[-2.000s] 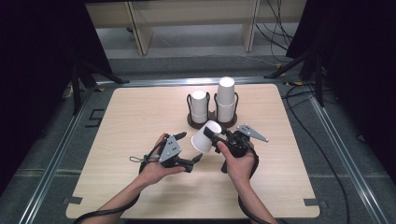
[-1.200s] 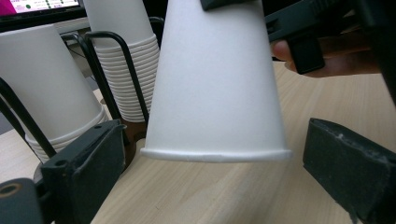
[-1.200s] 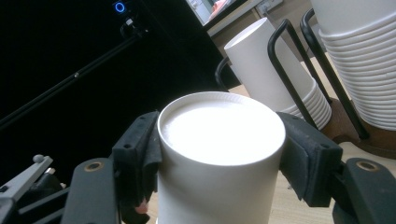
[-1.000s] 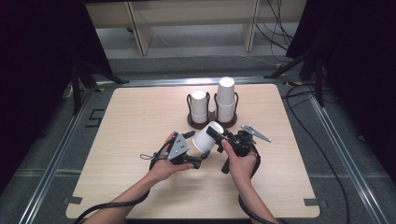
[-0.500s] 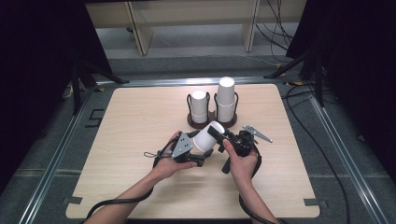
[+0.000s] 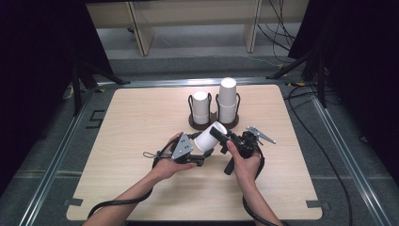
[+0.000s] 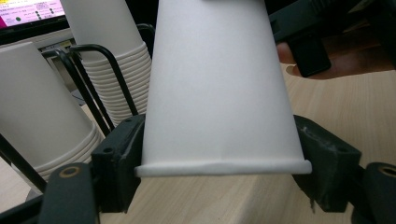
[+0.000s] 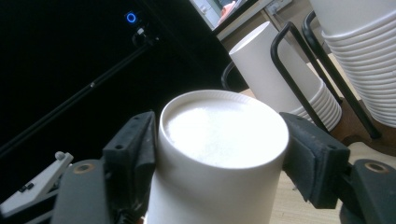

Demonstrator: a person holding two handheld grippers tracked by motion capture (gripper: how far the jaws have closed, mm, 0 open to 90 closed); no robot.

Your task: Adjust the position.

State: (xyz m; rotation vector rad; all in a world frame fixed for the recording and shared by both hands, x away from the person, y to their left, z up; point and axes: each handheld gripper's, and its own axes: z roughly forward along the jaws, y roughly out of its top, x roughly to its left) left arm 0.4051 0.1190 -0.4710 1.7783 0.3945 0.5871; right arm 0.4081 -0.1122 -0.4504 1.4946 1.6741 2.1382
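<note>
High view first: the wooden table [image 6: 141,188] is seen from above, with a dark cup holder [image 6: 212,123] at its far middle. Two stacks of white cups are held in that holder, a shorter left stack [image 6: 201,107] and a taller right stack [image 6: 227,100]. Near the table's middle, just in front of the holder, a single white paper cup [image 6: 210,137] is held on its side above the wood between the two grippers. Its rim end is clamped by the left gripper [image 6: 200,153], whose jaws have just been closing and are pressed on both sides of the cup [image 7: 219,93] just above the rim. Its base end [image 8: 224,130] lies between the jaws of the right gripper [image 6: 222,137], which have just been opening; the left pad is touching the wall, while the right pad stands slightly apart.
</note>
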